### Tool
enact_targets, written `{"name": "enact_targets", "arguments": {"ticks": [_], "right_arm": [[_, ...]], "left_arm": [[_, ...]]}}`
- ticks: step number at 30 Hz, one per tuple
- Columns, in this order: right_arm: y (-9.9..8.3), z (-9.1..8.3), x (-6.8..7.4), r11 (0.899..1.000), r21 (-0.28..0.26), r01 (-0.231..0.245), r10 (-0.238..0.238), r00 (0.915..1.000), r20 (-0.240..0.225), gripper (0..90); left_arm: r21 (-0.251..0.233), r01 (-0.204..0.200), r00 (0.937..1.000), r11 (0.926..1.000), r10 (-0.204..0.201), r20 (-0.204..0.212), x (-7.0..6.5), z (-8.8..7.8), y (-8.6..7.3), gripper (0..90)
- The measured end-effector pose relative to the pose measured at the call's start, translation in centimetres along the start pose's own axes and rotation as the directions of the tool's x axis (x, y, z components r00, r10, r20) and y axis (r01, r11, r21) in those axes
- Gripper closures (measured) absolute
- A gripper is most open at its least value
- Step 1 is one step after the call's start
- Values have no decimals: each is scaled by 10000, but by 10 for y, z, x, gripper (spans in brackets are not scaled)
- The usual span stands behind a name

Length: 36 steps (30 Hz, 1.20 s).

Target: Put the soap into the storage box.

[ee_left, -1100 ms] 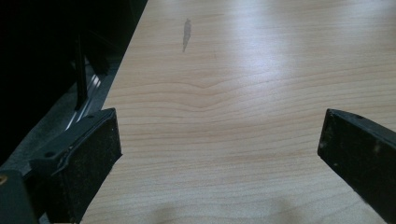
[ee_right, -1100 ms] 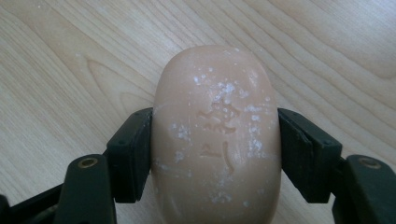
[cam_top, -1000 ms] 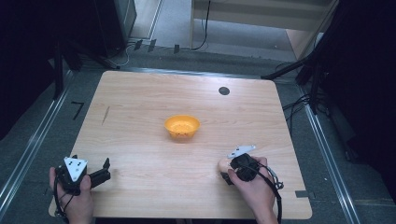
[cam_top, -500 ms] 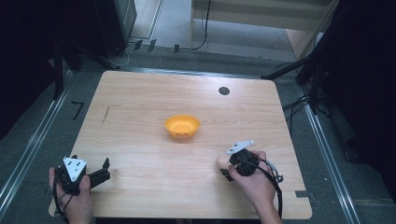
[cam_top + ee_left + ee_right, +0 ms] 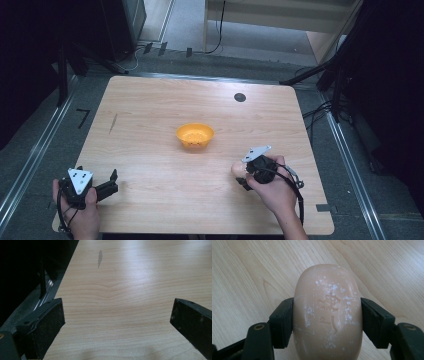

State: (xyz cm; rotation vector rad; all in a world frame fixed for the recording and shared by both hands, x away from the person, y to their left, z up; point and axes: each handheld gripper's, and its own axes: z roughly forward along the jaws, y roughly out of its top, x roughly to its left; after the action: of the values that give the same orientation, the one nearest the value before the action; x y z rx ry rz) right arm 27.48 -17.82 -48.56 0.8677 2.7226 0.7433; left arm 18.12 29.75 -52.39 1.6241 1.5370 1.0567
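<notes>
Soap bar grabbed, bowl probably next

Right gripper [image 5: 327, 315] jaws clamp the soap [image 5: 327, 312]; left gripper [image 5: 117, 320] gapes empty. I'd guess: lift toward orange bowl [image 5: 195, 136].

The desk [image 5: 150, 140] is pale wood-grain, smooth with a soft sheen. The peach soap bar [image 5: 328, 312] looks waxy and matt, dusted with white flecks. The orange bowl [image 5: 195, 135] looks plastic.

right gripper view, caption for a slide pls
Right tool clamped on a peach soap bar over the wooden table.
</notes>
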Motion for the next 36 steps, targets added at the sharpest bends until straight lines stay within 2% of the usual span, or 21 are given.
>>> {"name": "enact_targets", "arguments": {"ticks": [5, 11, 19, 20, 22, 28, 32, 36], "right_arm": [[3, 0, -2, 9997, -42, 226, -226, 9996, -142, 337], [4, 2, -5, 9997, -88, 219, -222, 9988, -440, 337], [8, 1, -11, 9969, -80, 788, -791, 9959, -431, 337], [9, 1, -11, 9973, -74, 732, -734, 9963, -443, 337], [11, 0, -13, 9956, -125, 934, -938, 9945, -456, 337], [16, 0, -18, 9933, -153, 1143, -1149, 9922, -481, 337], [21, 0, -21, 9921, -270, 1225, -1238, 9907, -558, 337], [22, 1, -24, 9935, -445, 1051, -1086, 9905, -842, 337]], "left_arm": [[-10, 2, 10000, 10000, -2, 14, 0, 0, 0, 0], [6, 3, 10000, 10000, -3, 35, 0, 0, 0, 0], [1, 2, 10000, 10000, -2, 24, 0, 0, 0, 0], [-1, 4, 10000, 10000, -4, 27, 0, 0, 0, 0], [-5, 8, 10000, 10000, -8, 37, 0, 0, 0, 0], [-2, 9, 10000, 10000, -9, 40, 0, 0, 0, 0], [-17, 10, 10000, 10000, -10, 67, 0, 0, 0, 0], [0, 26, 10000, 10000, -26, 61, 0, 0, 0, 0]]}}
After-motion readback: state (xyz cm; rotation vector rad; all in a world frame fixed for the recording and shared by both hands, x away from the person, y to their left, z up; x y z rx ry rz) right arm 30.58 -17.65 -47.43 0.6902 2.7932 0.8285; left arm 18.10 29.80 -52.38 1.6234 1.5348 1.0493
